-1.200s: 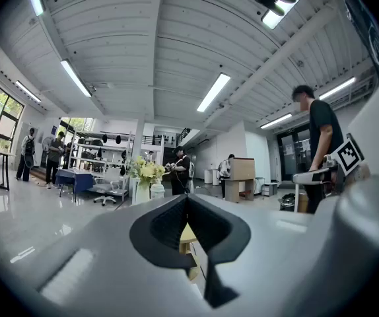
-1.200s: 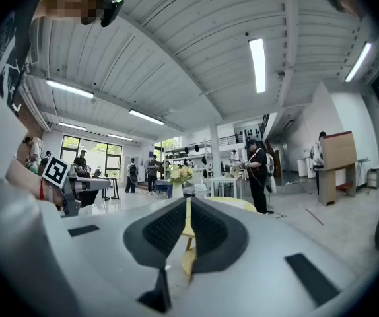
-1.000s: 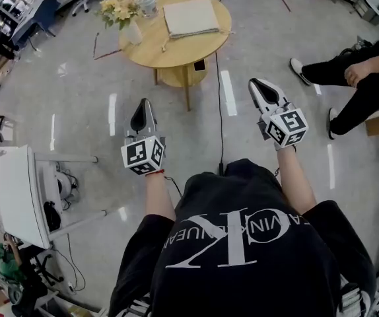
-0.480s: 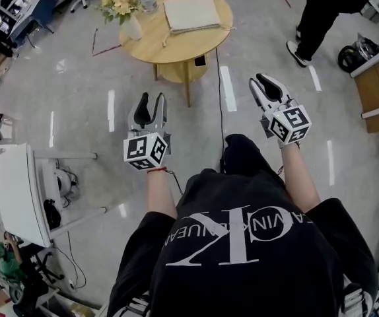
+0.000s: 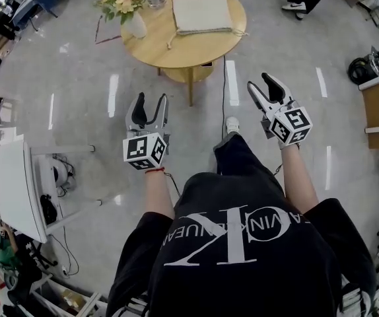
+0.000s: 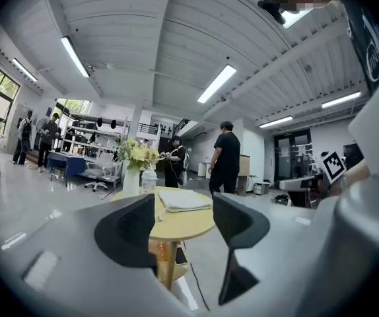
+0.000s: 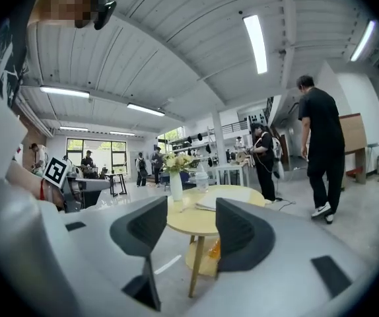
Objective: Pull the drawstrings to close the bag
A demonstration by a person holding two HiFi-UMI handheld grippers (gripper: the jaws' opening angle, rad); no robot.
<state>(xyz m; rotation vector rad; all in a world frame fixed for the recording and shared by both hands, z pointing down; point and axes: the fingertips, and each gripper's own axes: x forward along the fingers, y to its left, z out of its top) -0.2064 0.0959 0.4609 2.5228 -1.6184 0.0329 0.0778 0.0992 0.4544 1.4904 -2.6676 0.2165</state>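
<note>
Opening, empty: left tongs [image 5: 151,100], right tongs [image 5: 261,82].

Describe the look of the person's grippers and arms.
The left gripper and right gripper match: light grey bodies, curved black-lined jaws, each with a white cube of black square markers. Their jaws have just been opening, nothing between them. The person wears a black short-sleeved T-shirt with white lettering and a thin red band at the left wrist.
</note>
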